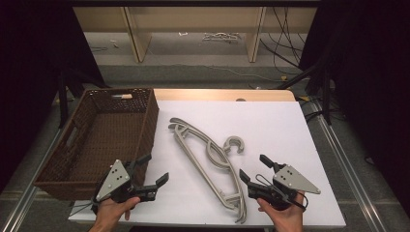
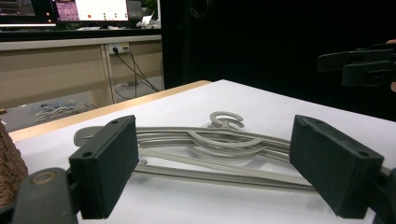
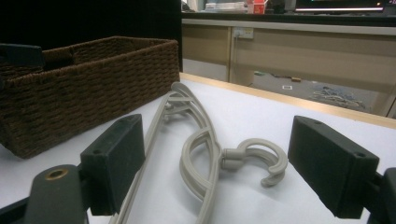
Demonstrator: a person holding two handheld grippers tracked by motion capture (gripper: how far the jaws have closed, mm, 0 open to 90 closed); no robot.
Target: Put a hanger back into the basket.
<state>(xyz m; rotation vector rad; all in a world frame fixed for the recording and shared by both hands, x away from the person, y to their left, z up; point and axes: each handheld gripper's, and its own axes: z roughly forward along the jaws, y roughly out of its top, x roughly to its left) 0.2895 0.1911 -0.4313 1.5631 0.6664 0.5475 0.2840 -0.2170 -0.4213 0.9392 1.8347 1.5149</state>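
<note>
Grey plastic hangers (image 1: pixel 208 162) lie stacked flat on the white table top (image 1: pixel 270 125), hook pointing right; they also lie ahead in the left gripper view (image 2: pixel 210 149) and the right gripper view (image 3: pixel 201 154). My left gripper (image 1: pixel 153 169) is open near the table's front left edge, beside the basket's corner, jaws empty and aimed at the hangers. My right gripper (image 1: pixel 255 169) is open too, just right of the hangers' near end, nothing between its jaws. In the left gripper view the right gripper (image 2: pixel 359 63) shows at far right.
A dark brown wicker basket (image 1: pixel 140 140), with nothing inside, stands at the table's left side and shows in the right gripper view (image 3: pixel 84 88). Beyond the table are wooden desk legs, cables and more hangers on the floor (image 1: pixel 220 36).
</note>
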